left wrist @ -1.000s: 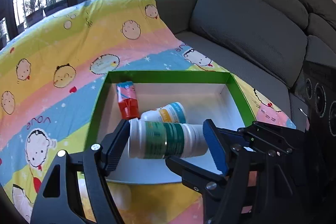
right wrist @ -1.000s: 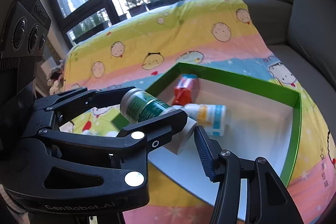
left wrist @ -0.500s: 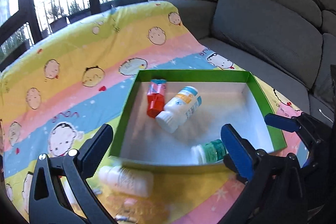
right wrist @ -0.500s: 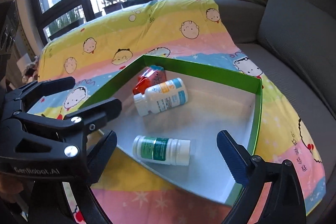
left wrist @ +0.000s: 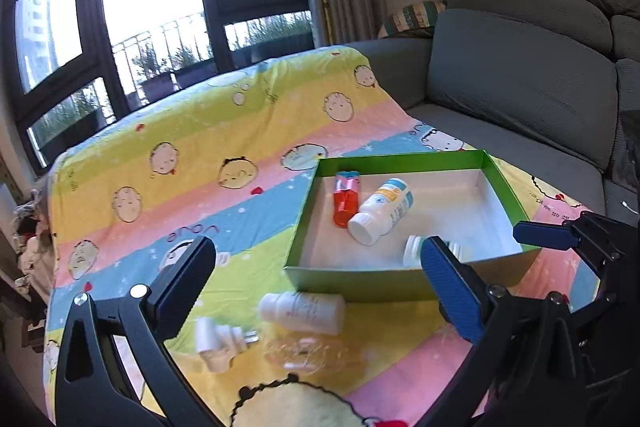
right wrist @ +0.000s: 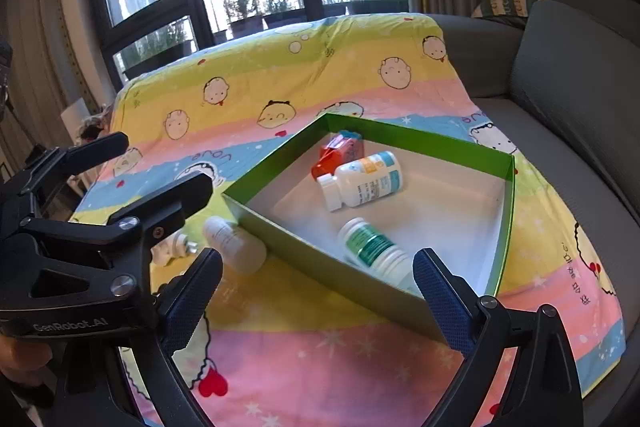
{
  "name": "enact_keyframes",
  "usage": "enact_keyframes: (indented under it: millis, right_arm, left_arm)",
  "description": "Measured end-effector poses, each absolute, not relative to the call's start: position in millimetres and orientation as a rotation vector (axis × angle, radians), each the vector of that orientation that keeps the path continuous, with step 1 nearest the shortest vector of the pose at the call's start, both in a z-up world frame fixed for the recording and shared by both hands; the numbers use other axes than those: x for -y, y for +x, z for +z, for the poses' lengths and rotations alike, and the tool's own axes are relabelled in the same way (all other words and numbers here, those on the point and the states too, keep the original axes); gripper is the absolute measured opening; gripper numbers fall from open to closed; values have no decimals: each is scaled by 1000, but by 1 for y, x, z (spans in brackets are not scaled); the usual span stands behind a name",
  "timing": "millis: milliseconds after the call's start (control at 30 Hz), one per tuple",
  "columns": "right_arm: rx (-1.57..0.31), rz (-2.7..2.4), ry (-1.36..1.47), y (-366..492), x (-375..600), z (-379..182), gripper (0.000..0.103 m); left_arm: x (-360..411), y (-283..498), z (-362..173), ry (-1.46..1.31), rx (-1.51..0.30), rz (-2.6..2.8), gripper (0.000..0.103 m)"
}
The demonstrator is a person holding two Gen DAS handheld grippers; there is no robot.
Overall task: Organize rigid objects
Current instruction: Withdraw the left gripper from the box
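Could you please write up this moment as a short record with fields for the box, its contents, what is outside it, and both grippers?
box: green box, open, on the cartoon blanket
inside: red packet, orange-label bottle, green-label bottle, all lying down
outside: white bottle, white plug, clear wrapper
left gripper: jaws open, empty
right gripper: jaws open, empty

box floor [right wrist: 452, 211]: right half bare
box wall [right wrist: 320, 269]: blocks low entry
white bottle [right wrist: 234, 245]: against wall

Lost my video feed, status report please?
Both grippers open, left, right. Three items in green box. White bottle, small white piece outside on cloth. Path clear.
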State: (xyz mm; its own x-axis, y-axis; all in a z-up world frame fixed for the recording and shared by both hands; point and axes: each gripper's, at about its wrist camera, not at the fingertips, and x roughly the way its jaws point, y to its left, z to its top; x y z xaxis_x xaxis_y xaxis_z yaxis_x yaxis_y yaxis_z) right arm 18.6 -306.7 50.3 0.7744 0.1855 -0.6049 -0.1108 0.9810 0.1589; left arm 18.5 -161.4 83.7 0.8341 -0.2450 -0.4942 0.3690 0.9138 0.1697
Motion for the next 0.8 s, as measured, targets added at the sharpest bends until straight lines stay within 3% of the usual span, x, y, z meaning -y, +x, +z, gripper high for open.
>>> enact_keyframes:
  millis: [500, 800]
  right_arm:
    - [-728, 235, 79, 8, 267, 36, 97]
    - [-802, 302, 39, 15, 237, 13, 97]
  left_arm:
    - [114, -1, 67, 232, -505, -207, 102]
    - [62, 18, 33, 108, -684, -239, 102]
